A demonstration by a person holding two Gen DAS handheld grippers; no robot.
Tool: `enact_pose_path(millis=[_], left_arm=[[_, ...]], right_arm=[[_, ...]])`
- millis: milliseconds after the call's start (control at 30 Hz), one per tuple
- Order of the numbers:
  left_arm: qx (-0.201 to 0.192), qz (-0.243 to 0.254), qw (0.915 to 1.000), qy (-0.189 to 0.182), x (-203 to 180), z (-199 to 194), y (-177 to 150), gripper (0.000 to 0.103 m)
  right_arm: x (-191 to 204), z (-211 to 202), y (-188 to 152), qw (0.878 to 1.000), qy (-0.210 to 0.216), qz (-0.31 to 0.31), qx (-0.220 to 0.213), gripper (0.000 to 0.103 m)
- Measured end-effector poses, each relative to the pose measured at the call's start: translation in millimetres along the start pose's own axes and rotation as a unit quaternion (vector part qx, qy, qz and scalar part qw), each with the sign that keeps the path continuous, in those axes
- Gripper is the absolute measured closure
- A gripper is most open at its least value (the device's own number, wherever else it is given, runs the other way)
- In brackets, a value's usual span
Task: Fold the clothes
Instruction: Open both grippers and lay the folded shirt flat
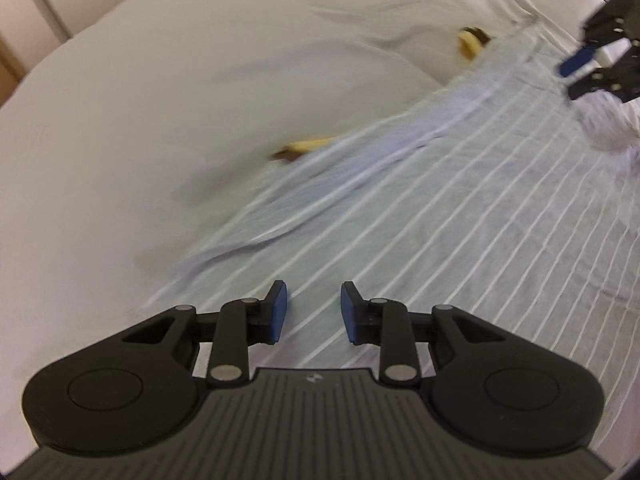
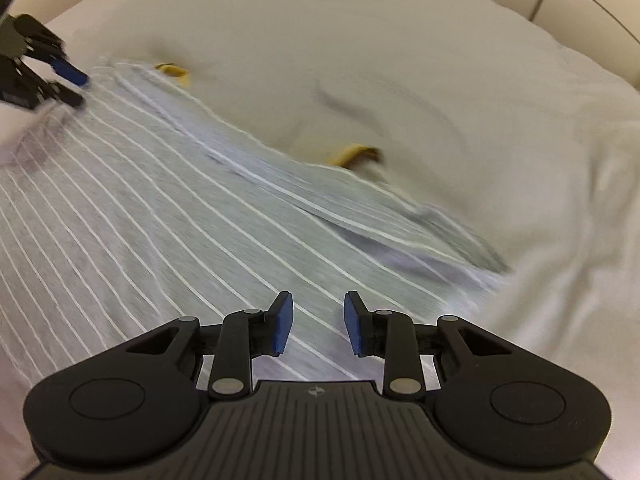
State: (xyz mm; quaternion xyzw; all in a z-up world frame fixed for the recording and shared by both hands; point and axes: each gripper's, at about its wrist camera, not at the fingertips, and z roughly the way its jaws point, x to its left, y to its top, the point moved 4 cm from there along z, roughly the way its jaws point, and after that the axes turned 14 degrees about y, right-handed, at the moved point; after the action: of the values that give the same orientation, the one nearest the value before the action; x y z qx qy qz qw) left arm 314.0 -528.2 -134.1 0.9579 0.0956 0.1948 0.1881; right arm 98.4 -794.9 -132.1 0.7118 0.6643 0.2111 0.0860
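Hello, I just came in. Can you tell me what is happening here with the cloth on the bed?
A person is folding a grey striped garment spread on a white bed sheet, using two handheld grippers. The left gripper and the right gripper both hover over the fabric with fingers apart, gripping nothing. Yellow-brown tabs stick out along the garment's far edge. Both views are blurred.

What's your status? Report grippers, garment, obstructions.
Left gripper open, right gripper open, both empty. Striped garment spread on white bedding. Yellow-brown bits poke from its far edge.
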Motion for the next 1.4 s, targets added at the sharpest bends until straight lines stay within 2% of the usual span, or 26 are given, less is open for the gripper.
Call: enact_pose_path(millis=[133, 233, 300, 367, 467, 567, 667, 767, 867, 967, 1033, 1133, 1233, 1267, 1400], left_arm=[[-0.016, -0.008, 0.9998, -0.005, -9.2, 22.7, 21.9, 0.078], [-0.042, -0.049, 0.9975, 0.028, 7.2, 27.8, 42.8, 0.079], [-0.06, -0.098, 0.9917, 0.058, 26.0, 24.0, 53.9, 0.079], [-0.067, -0.135, 0.9865, 0.064, 39.9, 17.0, 57.3, 0.079], [-0.069, -0.143, 0.9857, 0.056, 42.1, 1.7, 50.8, 0.08], [-0.06, -0.132, 0.9889, 0.031, 28.9, -9.7, 32.4, 0.079], [-0.035, -0.099, 0.9945, 0.003, 4.8, -5.4, 9.2, 0.079], [-0.026, -0.068, 0.9974, 0.004, -10.7, 8.6, 3.9, 0.079], [-0.031, -0.08, 0.9959, 0.028, 3.0, 18.7, 7.1, 0.079], [-0.039, -0.134, 0.9867, 0.084, 38.5, 19.2, 17.3, 0.079], [-0.043, -0.16, 0.9814, 0.097, 56.6, 10.4, 17.6, 0.079], [-0.045, -0.148, 0.9833, 0.097, 61.4, -11.0, 3.6, 0.079], [-0.036, -0.116, 0.989, 0.085, 50.8, -37.1, -27.9, 0.078], [-0.027, -0.108, 0.9904, 0.082, 44.4, -44.1, -41.8, 0.078], [0.025, -0.096, 0.9925, 0.071, 19.0, -51.0, -98.4, 0.077]], right_arm=[[4.4, 30.4, 21.8, 1.0, 0.019, -0.014, -0.007, 0.073], [-1.1, 44.2, 38.1, 0.999, 0.005, -0.028, -0.025, 0.077], [-9.2, 35.2, 49.2, 0.997, -0.027, -0.029, -0.066, 0.079], [-15.0, 18.5, 56.1, 0.993, -0.048, -0.016, -0.106, 0.078], [-15.5, -4.0, 53.0, 0.991, -0.048, 0.005, -0.126, 0.078], [-1.5, -5.3, 34.3, 0.994, -0.021, 0.009, -0.105, 0.078], [10.5, 7.2, 18.1, 0.998, 0.007, 0.0, -0.068, 0.078], [8.3, 23.8, 10.1, 0.999, 0.022, -0.014, -0.033, 0.078], [-18.9, 29.0, 25.0, 0.998, -0.025, -0.014, -0.051, 0.078], [-49.8, 7.1, 39.5, 0.988, -0.114, 0.004, -0.1, 0.078], [-58.1, -11.9, 40.7, 0.983, -0.132, 0.028, -0.127, 0.075], [-47.3, -28.8, 25.5, 0.984, -0.115, 0.042, -0.129, 0.067], [-24.3, -37.0, -7.8, 0.99, -0.086, 0.048, -0.104, 0.062], [-16.8, -38.1, -20.5, 0.991, -0.078, 0.051, -0.094, 0.057], [7.5, -33.5, -80.5, 0.994, -0.061, 0.076, -0.045, 0.055]])
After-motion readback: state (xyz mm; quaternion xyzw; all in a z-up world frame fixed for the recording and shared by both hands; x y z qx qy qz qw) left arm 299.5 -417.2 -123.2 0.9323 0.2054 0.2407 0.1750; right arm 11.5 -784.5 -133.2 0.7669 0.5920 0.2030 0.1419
